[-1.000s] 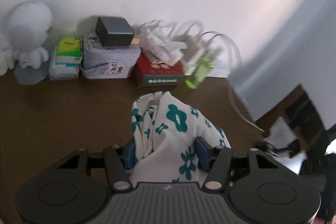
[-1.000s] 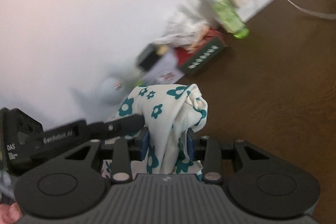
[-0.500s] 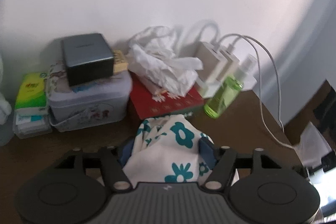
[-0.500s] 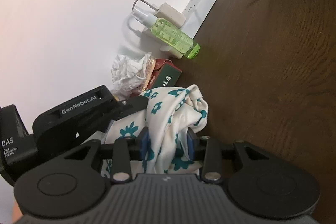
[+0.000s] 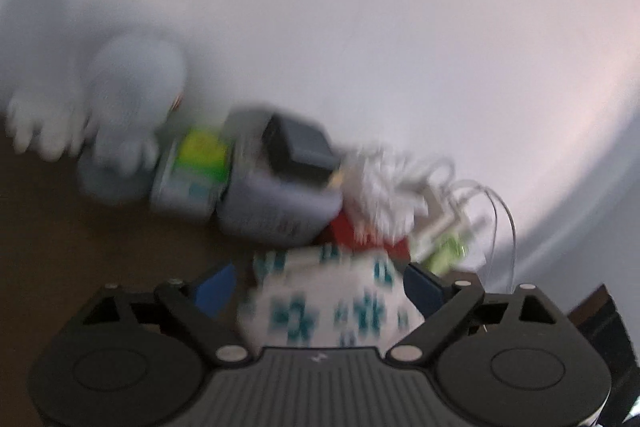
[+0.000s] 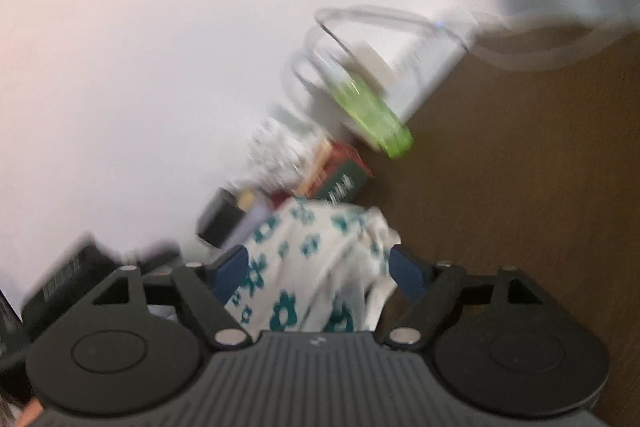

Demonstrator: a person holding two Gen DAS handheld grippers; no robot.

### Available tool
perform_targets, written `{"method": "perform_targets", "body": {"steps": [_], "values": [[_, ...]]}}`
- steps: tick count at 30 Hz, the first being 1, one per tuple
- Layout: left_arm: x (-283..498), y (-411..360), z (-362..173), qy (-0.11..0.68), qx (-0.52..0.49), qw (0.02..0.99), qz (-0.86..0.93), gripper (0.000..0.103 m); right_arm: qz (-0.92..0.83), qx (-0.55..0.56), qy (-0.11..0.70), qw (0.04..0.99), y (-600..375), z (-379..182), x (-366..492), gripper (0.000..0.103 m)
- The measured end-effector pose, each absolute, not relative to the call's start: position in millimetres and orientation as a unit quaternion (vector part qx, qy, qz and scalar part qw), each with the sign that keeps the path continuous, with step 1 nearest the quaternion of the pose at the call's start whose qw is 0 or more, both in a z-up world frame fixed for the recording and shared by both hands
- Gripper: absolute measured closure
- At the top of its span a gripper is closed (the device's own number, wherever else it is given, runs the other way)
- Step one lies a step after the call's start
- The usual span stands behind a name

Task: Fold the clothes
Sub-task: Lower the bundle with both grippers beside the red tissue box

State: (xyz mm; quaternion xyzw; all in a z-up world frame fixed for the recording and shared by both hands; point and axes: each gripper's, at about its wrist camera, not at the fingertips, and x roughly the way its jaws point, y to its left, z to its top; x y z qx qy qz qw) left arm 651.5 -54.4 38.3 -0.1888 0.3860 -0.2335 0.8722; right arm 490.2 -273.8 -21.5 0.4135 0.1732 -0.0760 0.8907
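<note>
A white garment with teal flowers (image 5: 328, 303) lies bunched between the blue pads of my left gripper (image 5: 320, 287). The jaws stand wide apart, with a gap beside the left pad, so this gripper is open. The same garment (image 6: 316, 275) lies between the pads of my right gripper (image 6: 320, 271), whose jaws are also spread wide and open. Both views are motion-blurred. The cloth's lower part is hidden behind the gripper bodies.
Along the white wall on the brown table (image 6: 520, 207) stand a white figurine (image 5: 132, 107), a green tissue pack (image 5: 200, 155), a tin with a dark box (image 5: 296, 147), a red tissue box (image 6: 340, 179), a green bottle (image 6: 372, 115) and chargers with cables (image 6: 400, 59).
Both grippers have opened: their pads were tight on the floral cloth and now stand wide apart. Both cameras have swung, blurring the clutter at the wall.
</note>
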Motion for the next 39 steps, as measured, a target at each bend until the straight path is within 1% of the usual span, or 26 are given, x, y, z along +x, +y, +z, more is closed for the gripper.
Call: {"method": "perform_targets", "body": {"steps": [3, 5, 6, 7, 8, 9, 11, 12, 14, 16, 17, 22, 24, 26, 27, 28, 30, 31, 32, 33, 34, 35, 38, 39], "values": [[635.3, -54.2, 28.6, 0.400, -0.197, 0.859, -0.251, 0.014, -0.055, 0.330, 0.166, 0.928, -290.9, -4.2, 505.9, 0.019], [628.4, -57.3, 23.7, 0.401, -0.201, 0.858, -0.249, 0.019, -0.026, 0.318, 0.204, 0.926, -302.3, -5.9, 528.5, 0.020], [628.7, -61.0, 20.7, 0.406, -0.197, 0.859, -0.241, 0.021, -0.011, 0.312, 0.223, 0.924, -308.0, -6.7, 539.9, 0.024], [629.2, -64.7, 17.6, 0.410, -0.193, 0.861, -0.232, 0.024, 0.005, 0.313, 0.241, 0.919, -310.1, -11.3, 548.2, 0.026], [630.6, -65.1, 13.4, 0.415, -0.197, 0.858, -0.229, 0.030, 0.021, 0.313, 0.258, 0.914, -312.1, -16.0, 556.5, 0.030], [633.4, -66.1, 9.7, 0.419, -0.205, 0.854, -0.230, 0.033, 0.028, 0.310, 0.269, 0.912, -312.1, -20.2, 562.7, 0.036], [635.3, -65.9, 5.0, 0.416, -0.211, 0.855, -0.225, 0.036, 0.043, 0.305, 0.288, 0.907, -312.5, -29.5, 573.5, 0.046], [638.0, -66.4, 3.3, 0.415, -0.211, 0.857, -0.222, 0.038, 0.047, 0.309, 0.288, 0.905, -312.5, -32.1, 573.4, 0.048], [643.7, -66.3, 0.7, 0.414, -0.207, 0.860, -0.217, 0.048, 0.050, 0.319, 0.287, 0.902, -314.6, -33.1, 571.0, 0.053], [650.3, -63.8, -1.5, 0.412, -0.208, 0.862, -0.210, 0.055, 0.049, 0.325, 0.285, 0.900, -313.5, -33.2, 565.9, 0.054], [653.9, -62.0, -2.8, 0.411, -0.212, 0.862, -0.207, 0.056, 0.047, 0.328, 0.285, 0.899, -312.4, -34.4, 563.7, 0.055], [660.1, -61.4, -5.7, 0.400, -0.213, 0.869, -0.199, 0.056, 0.044, 0.326, 0.284, 0.901, -308.0, -34.2, 559.6, 0.056], [655.8, -60.2, -1.7, 0.391, -0.217, 0.872, -0.198, 0.054, 0.043, 0.330, 0.284, 0.899, -309.6, -33.0, 558.3, 0.055], [649.3, -58.1, 4.5, 0.371, -0.223, 0.879, -0.202, 0.040, 0.041, 0.323, 0.268, 0.907, -312.1, -24.2, 553.7, 0.054], [644.8, -59.1, 10.8, 0.349, -0.221, 0.887, -0.208, 0.036, 0.041, 0.308, 0.243, 0.919, -311.4, -15.9, 549.4, 0.054], [640.2, -60.4, 17.4, 0.326, -0.217, 0.895, -0.215, 0.029, 0.040, 0.290, 0.220, 0.930, -308.9, -8.9, 546.6, 0.054], [637.7, -72.9, 26.9, 0.297, -0.195, 0.907, -0.225, 0.028, 0.046, 0.241, 0.173, 0.954, -298.2, 4.5, 545.7, 0.053], [636.7, -79.4, 31.6, 0.282, -0.183, 0.913, -0.230, 0.029, 0.053, 0.230, 0.168, 0.957, -293.0, 5.2, 550.2, 0.054], [639.4, -86.8, 30.9, 0.287, -0.176, 0.915, -0.223, 0.036, 0.060, 0.219, 0.163, 0.960, -287.9, 5.9, 554.8, 0.061], [642.6, -94.3, 29.6, 0.293, -0.168, 0.916, -0.215, 0.043, 0.068, 0.219, 0.177, 0.957, -284.8, 2.3, 562.2, 0.078], [645.9, -98.6, 25.1, 0.304, -0.166, 0.914, -0.211, 0.059, 0.075, 0.219, 0.193, 0.954, -281.8, -1.4, 569.7, 0.086], [649.3, -102.4, 20.3, 0.316, -0.165, 0.911, -0.207, 0.069, 0.083, 0.219, 0.208, 0.950, -278.7, -5.0, 577.2, 0.093], [652.0, -110.0, 5.4, 0.332, -0.147, 0.914, -0.184, 0.076, 0.067, 0.176, 0.245, 0.951, -267.9, -14.6, 587.2, 0.096], [652.3, -111.9, 0.8, 0.334, -0.140, 0.915, -0.179, 0.077, 0.062, 0.169, 0.252, 0.951, -266.8, -16.1, 589.3, 0.097]]}}
